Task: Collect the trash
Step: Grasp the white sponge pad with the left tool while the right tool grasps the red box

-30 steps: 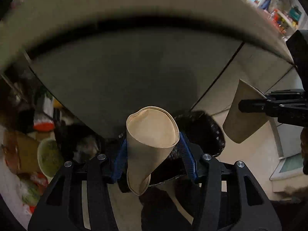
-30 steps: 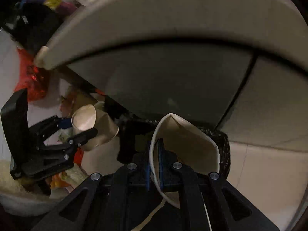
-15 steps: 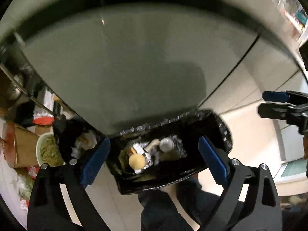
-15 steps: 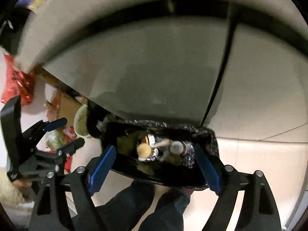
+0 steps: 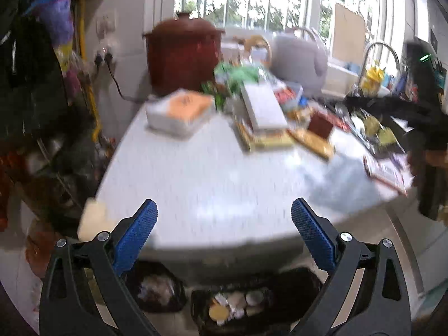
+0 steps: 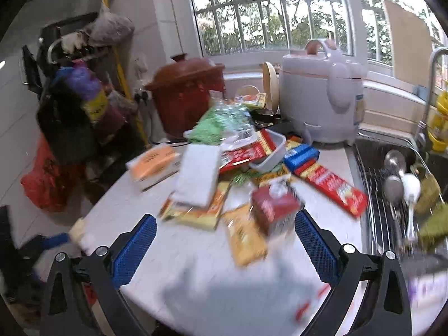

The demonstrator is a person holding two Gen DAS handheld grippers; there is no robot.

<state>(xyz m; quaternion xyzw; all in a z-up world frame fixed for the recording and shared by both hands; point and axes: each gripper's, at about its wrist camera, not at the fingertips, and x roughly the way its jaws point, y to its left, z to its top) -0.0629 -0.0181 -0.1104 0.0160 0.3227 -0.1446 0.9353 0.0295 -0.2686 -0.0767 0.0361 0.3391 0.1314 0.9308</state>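
i can't read the blurred packets [image 6: 246,235] ahead of the right fingers [image 6: 134,249]; trash bin [image 5: 252,305] below left fingers [image 5: 134,235] is partly hidden, btm edge cuts it.

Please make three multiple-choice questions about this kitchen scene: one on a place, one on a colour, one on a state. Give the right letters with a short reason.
1. Where does the rice cooker stand?
A. On the counter under the window, right of the big lidded pot
B. On the floor beside the trash bin
C. Inside the sink

2. What colour is the big lidded pot?
A. Green
B. Dark red
C. White

3. In what state are the left tongs and right tongs?
A. Both shut on paper cups
B. Left open, right shut
C. Both open, nothing between them

Answers:
1 A, the right wrist view shows it at the back of the counter by the window.
2 B, its body and lid are brownish red in both views.
3 C, the blue pads stand wide apart and hold nothing.
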